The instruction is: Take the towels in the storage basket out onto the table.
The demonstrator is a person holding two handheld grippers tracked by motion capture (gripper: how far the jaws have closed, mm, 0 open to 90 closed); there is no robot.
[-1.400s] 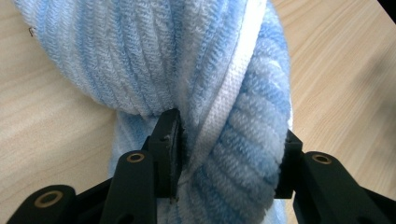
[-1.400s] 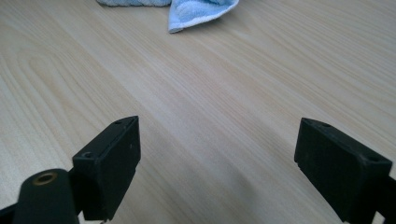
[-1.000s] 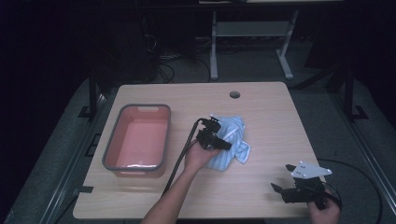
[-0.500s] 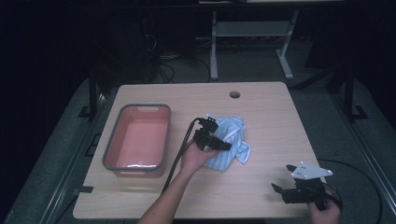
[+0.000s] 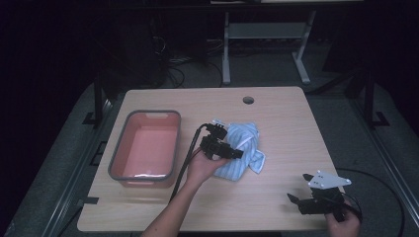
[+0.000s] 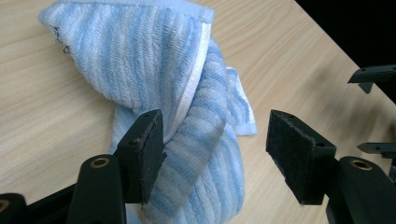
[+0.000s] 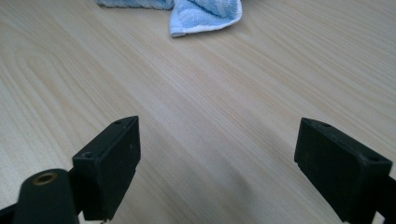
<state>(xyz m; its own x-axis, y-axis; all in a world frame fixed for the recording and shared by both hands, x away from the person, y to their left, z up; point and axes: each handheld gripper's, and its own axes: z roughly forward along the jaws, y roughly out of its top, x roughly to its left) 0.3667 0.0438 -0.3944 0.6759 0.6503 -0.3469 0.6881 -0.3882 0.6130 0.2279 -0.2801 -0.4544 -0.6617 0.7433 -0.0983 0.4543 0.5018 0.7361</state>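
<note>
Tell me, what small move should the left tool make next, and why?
Probably lift the left tool clear of the towel. Its jaws have just been opening and now stand wide; one pad lies against a fold, the other is free, so the towel looks released. It lies crumpled on the table beside the bin. The right tool waits open.

text: none readable | labels: none | brands: none | numbers: none | signs: none
</note>
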